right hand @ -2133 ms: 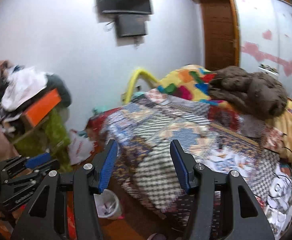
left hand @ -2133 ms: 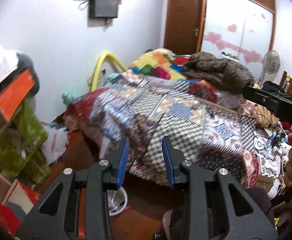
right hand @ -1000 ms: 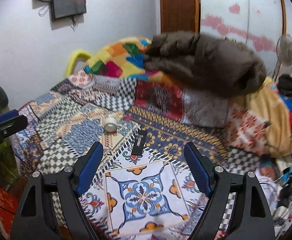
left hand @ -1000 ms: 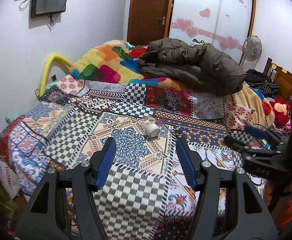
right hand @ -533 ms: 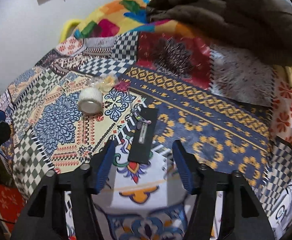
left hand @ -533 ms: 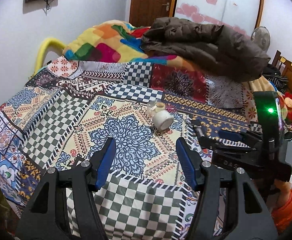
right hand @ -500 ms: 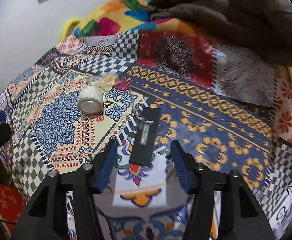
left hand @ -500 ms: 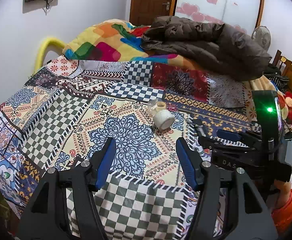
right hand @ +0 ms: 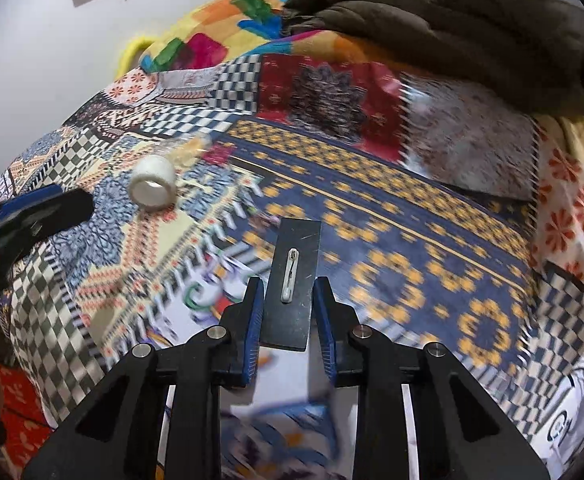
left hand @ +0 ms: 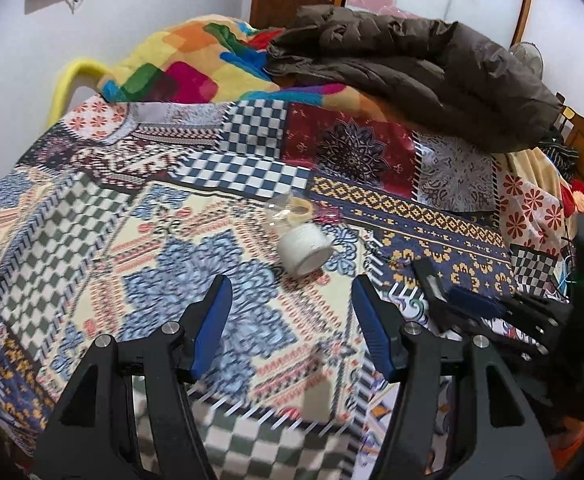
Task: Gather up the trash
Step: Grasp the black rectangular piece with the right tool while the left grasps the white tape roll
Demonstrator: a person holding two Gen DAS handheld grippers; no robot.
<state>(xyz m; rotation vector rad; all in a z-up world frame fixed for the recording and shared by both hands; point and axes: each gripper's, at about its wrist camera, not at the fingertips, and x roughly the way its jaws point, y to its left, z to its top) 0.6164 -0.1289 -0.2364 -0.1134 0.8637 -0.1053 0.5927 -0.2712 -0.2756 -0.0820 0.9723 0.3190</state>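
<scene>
We note the right gripper (right hand: 285, 312) with its fingers narrowed around the near end of a flat black card (right hand: 294, 278); small gaps show on both sides, so no firm pinch. The card, with a small white clip on it, lies on the patchwork bedspread (right hand: 412, 216) toward the bed's near edge. Left gripper (left hand: 288, 326): fingers spread wide, holding nothing, above the bedspread (left hand: 104, 216). Ahead of it a white tape roll (left hand: 304, 249) lies on its side in the middle of the bed, touching a clear wrapper (left hand: 290, 210) behind it. Open bedspread surrounds the roll. A brown jacket (left hand: 424, 72) is heaped at the far edge.
</scene>
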